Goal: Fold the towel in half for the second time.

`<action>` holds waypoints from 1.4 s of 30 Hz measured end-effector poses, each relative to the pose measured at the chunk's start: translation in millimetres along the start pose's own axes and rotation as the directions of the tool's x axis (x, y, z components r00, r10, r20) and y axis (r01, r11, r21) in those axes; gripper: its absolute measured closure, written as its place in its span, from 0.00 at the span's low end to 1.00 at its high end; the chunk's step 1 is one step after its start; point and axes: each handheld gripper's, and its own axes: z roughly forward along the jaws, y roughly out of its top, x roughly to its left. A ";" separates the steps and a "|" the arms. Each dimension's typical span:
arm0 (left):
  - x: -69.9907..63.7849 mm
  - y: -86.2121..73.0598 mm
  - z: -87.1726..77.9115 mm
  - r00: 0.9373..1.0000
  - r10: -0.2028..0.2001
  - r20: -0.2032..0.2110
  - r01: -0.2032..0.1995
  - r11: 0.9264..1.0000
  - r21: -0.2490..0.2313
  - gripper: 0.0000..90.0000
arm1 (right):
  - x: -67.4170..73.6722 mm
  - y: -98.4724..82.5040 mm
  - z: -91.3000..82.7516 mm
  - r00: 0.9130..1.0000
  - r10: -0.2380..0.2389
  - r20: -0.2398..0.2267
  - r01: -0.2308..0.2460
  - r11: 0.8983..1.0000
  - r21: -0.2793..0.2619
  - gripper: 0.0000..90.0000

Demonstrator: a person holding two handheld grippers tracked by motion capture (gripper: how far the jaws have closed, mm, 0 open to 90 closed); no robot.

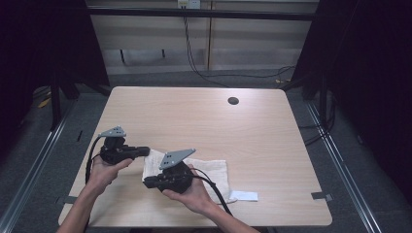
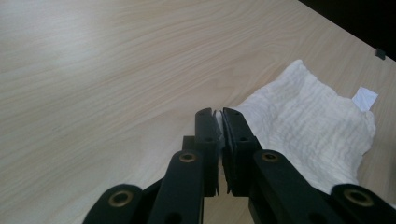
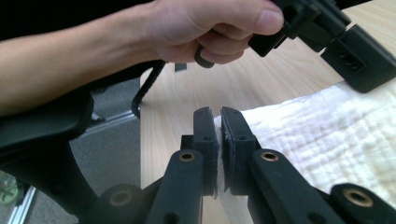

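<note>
Lower centre of the high view: white cloth (image 1: 214, 174) lies flat on the table (image 1: 194, 116). Left gripper (image 2: 219, 113) and right gripper (image 3: 217, 112) each pinch a cloth corner, jaws pressed together. Cloth looks light, soft, limp; grip edges.

Crinkled white cloth (image 2: 308, 121), matt wood table (image 2: 107, 74)

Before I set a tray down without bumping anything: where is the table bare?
The far half of the table, up to the round hole, and its right side beyond the white cloth are bare. The near-left is crowded by both hand-held grippers and the cloth.
</note>
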 end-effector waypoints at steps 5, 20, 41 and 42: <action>-1.2 3.4 -4.0 1.000 0.002 0.000 -0.002 1.000 -0.013 0.95 | 1.1 5.8 2.9 1.000 -0.006 -0.002 0.006 1.000 -0.003 0.95; -35.5 35.0 19.6 0.996 0.083 0.036 -0.083 0.996 -0.011 0.95 | 11.1 4.9 -39.8 0.998 -0.036 0.048 0.039 0.998 -0.050 0.95; -63.9 59.2 88.1 0.988 0.112 0.105 -0.119 0.991 0.057 0.95 | -0.7 -21.9 -94.5 0.986 -0.015 0.167 0.013 1.000 0.011 0.95; -65.8 60.0 91.4 0.988 0.110 0.112 -0.117 0.991 0.059 0.95 | -2.1 -24.0 -97.0 0.986 -0.005 0.169 0.004 1.000 0.005 0.95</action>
